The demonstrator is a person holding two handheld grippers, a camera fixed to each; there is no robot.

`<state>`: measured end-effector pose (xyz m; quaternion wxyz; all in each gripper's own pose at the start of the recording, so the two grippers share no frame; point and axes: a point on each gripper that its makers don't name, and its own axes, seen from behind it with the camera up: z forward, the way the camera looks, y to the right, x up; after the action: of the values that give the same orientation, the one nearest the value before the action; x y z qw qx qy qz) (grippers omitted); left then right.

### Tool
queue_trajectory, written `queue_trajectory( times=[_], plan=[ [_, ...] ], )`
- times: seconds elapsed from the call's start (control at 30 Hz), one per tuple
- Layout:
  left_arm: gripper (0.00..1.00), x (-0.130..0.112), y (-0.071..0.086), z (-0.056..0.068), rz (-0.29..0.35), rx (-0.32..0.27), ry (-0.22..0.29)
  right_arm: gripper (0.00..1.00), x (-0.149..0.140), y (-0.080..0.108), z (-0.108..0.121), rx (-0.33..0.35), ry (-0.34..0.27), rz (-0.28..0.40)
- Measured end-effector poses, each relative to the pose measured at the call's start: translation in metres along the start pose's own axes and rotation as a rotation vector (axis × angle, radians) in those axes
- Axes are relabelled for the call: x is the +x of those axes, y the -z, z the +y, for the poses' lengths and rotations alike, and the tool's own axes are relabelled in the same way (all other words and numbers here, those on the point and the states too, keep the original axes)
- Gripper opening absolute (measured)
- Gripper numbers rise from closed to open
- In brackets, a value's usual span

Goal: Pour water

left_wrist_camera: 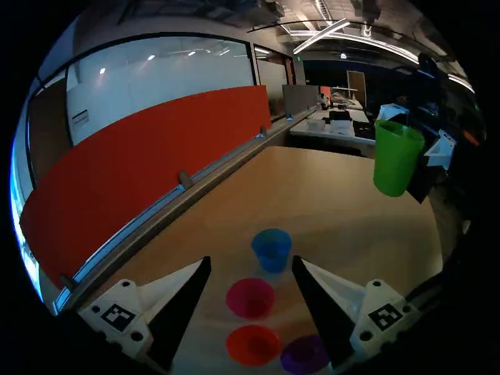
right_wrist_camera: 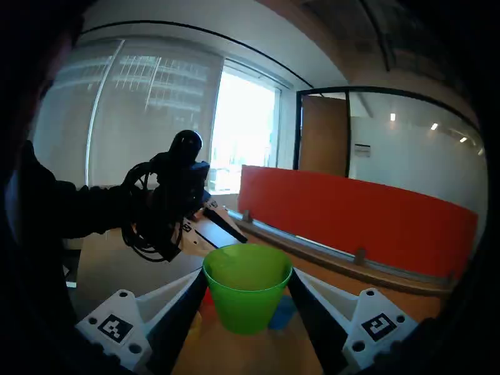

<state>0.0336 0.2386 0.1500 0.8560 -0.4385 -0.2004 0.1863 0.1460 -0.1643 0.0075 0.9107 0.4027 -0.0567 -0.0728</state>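
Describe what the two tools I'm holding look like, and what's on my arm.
The left tool and right tool each have two wedge-shaped fingers, white outside, black inside, on white bases carrying square black-and-white markers. From the right gripper view, the left tool's body is black, topped by a rounded camera, with looped black cables below. The person holding it wears a dark sleeve.

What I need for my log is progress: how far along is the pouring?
Done: the right gripper has the green cup clamped, in the air above the table. In hand: it holds the cup upright, no water flowing. Left: tilting it over a target such as the blue cup, ahead of the open left gripper.
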Motion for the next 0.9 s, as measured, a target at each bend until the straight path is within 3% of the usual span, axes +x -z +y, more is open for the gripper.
queue_trajectory(
  times=[0.37, 0.9],
  plan=[
    [0.96, -0.002, -0.032, 0.01, -0.047, -0.088, -0.019, 0.92, -0.009, 0.001, 0.0, -0.003, -0.013, -0.011],
    [0.96, -0.022, -0.071, 0.022, -0.187, -0.174, -0.08, 0.92, -0.019, 0.001, -0.001, -0.002, -0.027, -0.014]
  ],
)
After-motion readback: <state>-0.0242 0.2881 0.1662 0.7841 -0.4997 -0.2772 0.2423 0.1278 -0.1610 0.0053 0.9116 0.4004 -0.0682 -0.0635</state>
